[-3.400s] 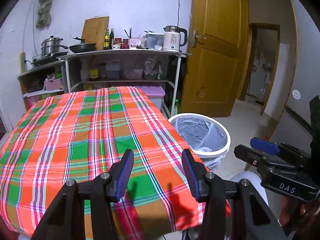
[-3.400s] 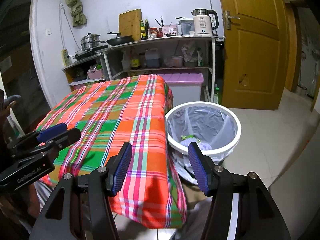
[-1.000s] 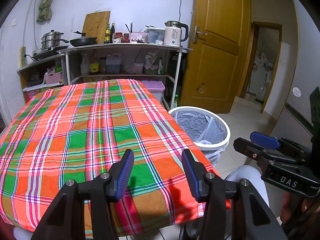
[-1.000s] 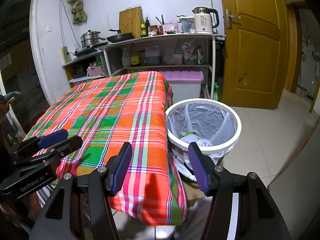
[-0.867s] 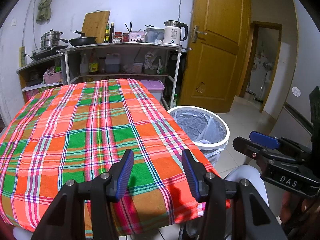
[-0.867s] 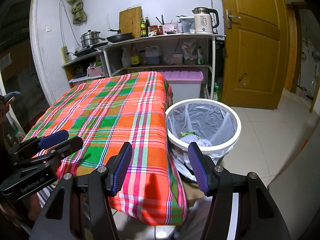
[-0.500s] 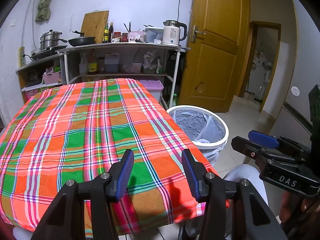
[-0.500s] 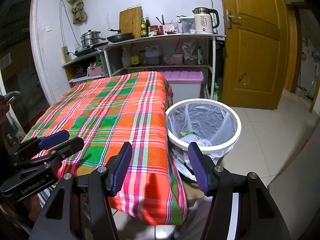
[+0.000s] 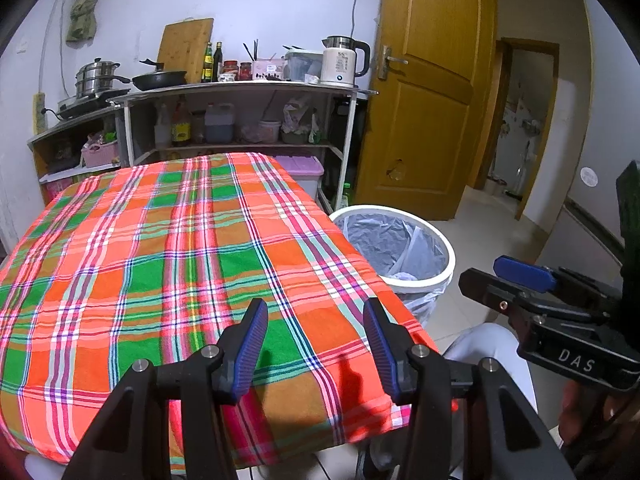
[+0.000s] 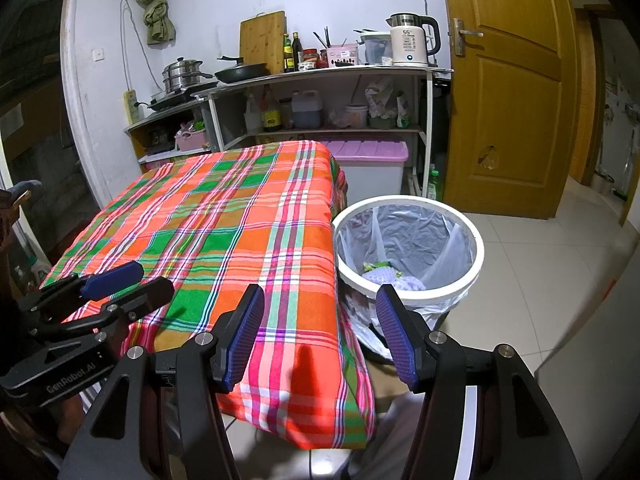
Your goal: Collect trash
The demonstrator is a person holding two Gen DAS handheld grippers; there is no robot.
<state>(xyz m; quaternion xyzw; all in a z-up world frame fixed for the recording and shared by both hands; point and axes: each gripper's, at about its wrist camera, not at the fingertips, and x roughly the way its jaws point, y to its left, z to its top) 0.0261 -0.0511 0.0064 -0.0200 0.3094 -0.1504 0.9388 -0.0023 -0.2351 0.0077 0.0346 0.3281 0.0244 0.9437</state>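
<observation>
A white trash bin (image 10: pixel 472 240) lined with a grey plastic bag stands on the floor to the right of the table; it also shows in the left wrist view (image 9: pixel 448 252). Crumpled trash (image 10: pixel 390 274), lilac and green, lies at its bottom. My left gripper (image 9: pixel 316 344) is open and empty above the table's near edge; it also shows in the right wrist view (image 10: pixel 124 286). My right gripper (image 10: pixel 318 330) is open and empty above the table's near right corner, short of the bin; it also shows in the left wrist view (image 9: pixel 508 280).
The table carries an orange, green and red plaid cloth (image 9: pixel 160 248) with nothing on it. Behind it stand shelves (image 10: pixel 320 76) with pots, bottles and a kettle (image 10: pixel 410 46). A lilac-lidded box (image 10: pixel 368 160) sits under the shelves. A wooden door (image 10: pixel 504 92) is at the right.
Both grippers have drawn back and risen slightly from the table, so the view shifted a little. Both stay open and empty.
</observation>
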